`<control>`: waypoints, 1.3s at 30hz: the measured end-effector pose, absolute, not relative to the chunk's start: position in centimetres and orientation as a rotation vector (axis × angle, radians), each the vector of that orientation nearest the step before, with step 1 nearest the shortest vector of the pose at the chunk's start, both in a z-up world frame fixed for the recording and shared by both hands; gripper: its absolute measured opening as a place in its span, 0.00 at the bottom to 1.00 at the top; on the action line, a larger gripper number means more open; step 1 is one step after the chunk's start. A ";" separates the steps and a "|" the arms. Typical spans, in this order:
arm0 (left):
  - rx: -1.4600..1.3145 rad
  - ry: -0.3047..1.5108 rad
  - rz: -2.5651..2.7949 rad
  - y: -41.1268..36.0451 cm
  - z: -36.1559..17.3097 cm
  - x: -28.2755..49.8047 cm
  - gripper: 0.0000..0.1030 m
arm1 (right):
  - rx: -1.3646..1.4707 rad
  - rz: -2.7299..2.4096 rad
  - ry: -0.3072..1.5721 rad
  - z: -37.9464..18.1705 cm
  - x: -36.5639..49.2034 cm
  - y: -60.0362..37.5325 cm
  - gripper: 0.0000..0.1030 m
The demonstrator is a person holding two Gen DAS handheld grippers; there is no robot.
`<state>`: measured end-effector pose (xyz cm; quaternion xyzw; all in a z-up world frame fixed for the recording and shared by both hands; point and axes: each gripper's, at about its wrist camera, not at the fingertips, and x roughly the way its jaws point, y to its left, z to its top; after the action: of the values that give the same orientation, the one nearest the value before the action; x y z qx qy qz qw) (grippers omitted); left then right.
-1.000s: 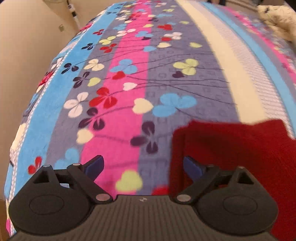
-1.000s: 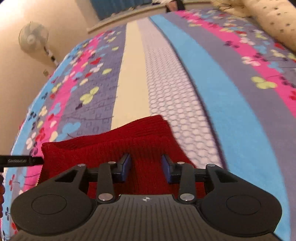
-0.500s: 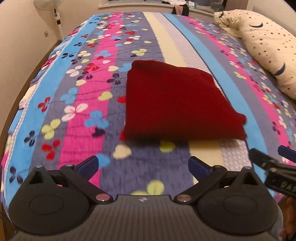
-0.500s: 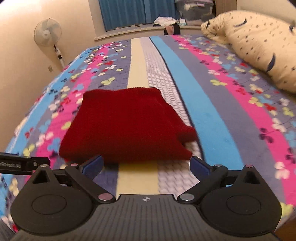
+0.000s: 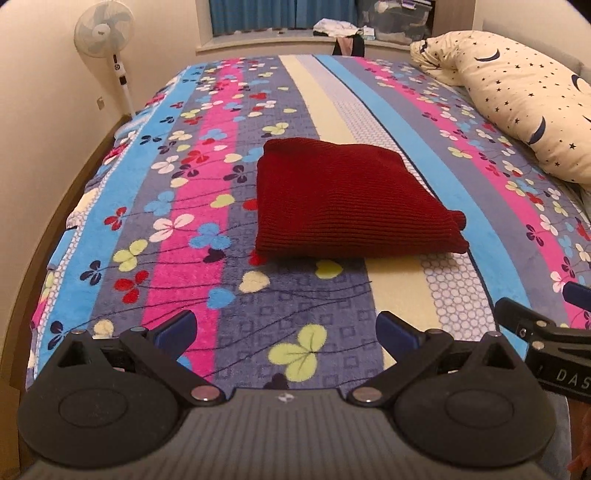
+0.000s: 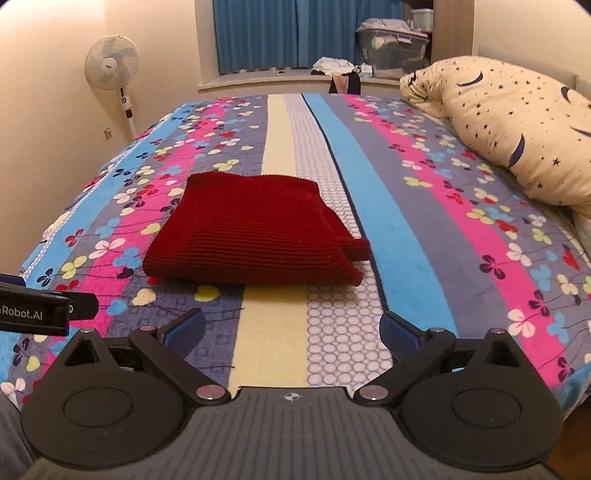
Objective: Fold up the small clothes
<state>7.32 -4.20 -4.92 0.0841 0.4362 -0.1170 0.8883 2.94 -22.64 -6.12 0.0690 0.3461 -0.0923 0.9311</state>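
A dark red knitted garment (image 5: 343, 201) (image 6: 247, 232) lies folded into a thick rectangle on the striped, clover-patterned blanket (image 5: 207, 177) (image 6: 399, 229). A small flap sticks out at its near right corner. My left gripper (image 5: 286, 330) hovers open over the blanket's near edge, well short of the garment, with nothing between its blue pads. My right gripper (image 6: 293, 330) is likewise open and empty, back from the garment. Each gripper's side shows at the edge of the other's view.
A cream pillow with moons and stars (image 5: 524, 110) (image 6: 517, 129) lies at the bed's right side. A white standing fan (image 5: 105, 37) (image 6: 110, 70) stands by the left wall. A windowsill with blue curtains (image 6: 280, 33), loose clothes and a storage box lies beyond the bed.
Both grippers pulled back and up from the red garment, which now lies folded and free on the bed. The right gripper's jaws went from half closed over the fabric to wide open.
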 end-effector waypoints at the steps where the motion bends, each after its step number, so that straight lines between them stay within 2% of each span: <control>1: 0.170 0.906 -0.246 -4.1 -4.9 7.1 1.00 | 0.143 -0.193 0.703 -5.9 2.6 -22.6 0.97; 39: 0.181 0.909 -0.270 -4.3 -5.0 5.0 1.00 | 0.119 -0.205 0.684 -4.8 0.4 -22.6 0.97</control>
<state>5.04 -4.34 -5.01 0.0869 0.4372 -0.1297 0.8857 0.38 -22.61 -4.82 0.0583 0.3346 -0.1002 0.9352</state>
